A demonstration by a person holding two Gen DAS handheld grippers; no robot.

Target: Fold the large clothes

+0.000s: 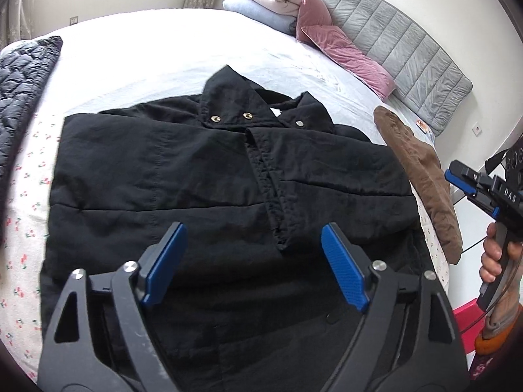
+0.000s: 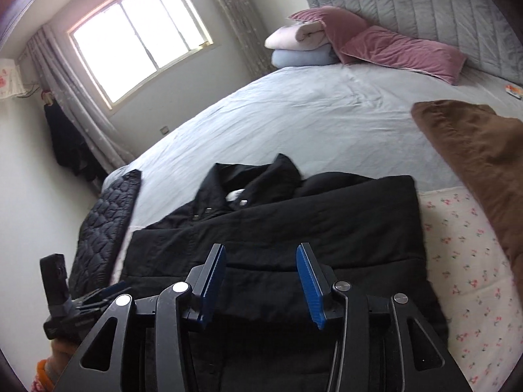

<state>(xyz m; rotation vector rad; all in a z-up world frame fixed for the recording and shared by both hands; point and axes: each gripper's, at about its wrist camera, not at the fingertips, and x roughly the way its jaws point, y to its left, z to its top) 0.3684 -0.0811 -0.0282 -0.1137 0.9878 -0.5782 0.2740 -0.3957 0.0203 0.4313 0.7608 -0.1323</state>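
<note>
Both grippers hang wide open and empty: the left gripper (image 1: 251, 254) and the right gripper (image 2: 261, 277) each hover above a black jacket (image 1: 196, 179) spread flat on the bed (image 1: 147, 49). A brown garment (image 1: 421, 176) lies at 3 o'clock of the jacket, a quilted dark coat (image 1: 23, 81) at 9 o'clock, pink pillows (image 1: 343, 49) at 1 o'clock.

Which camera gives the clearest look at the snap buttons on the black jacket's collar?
The left wrist view. There the black jacket faces the lens and three round metal snaps shine along the collar, one further right on the flap. The right wrist view sees the jacket from an angle, so its snaps are small, dull and slightly blurred.
</note>
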